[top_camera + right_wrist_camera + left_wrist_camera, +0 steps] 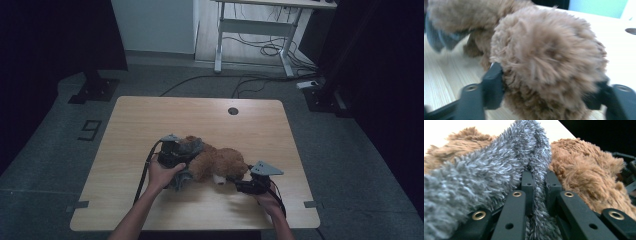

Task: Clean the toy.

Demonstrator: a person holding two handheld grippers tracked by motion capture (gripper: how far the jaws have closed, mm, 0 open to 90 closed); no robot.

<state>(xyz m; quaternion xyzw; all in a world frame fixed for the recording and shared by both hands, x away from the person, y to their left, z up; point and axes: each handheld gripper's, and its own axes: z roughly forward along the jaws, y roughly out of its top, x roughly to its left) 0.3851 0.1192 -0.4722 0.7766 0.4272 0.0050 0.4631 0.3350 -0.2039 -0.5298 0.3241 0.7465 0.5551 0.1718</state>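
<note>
Left tool (181, 152), held in the person's left hand (161, 175), has its jaws pinched tight on a fold of grey furry cloth (486, 170); in the left gripper view that fold runs up between the two black jaws. Right tool (240, 185) has its jaws spread wide around the round head of the brown plush bear (217, 162), with fur pressing against both inner faces in the right gripper view; whether they truly squeeze it I cannot tell.

Pale wood with a fine grain makes up the surface (150, 120), a rectangular top with rounded corners and a round cable hole (233, 111) near its far edge. Grey floor lies around it, bearing a taped figure nine (90, 130) at the left. Black curtains close in on both sides, and a white desk frame (255, 30) with loose cables (265, 50) under it stands beyond.

Lying near the middle of the surface, a little toward the person's edge, the bear stretches its long axis across the surface from left to right, slightly slanted, head at the right end toward the person. Its fur is shaggy and warm brown, with a small pale patch at the muzzle. Grey cloth wraps the left end of its body.
</note>
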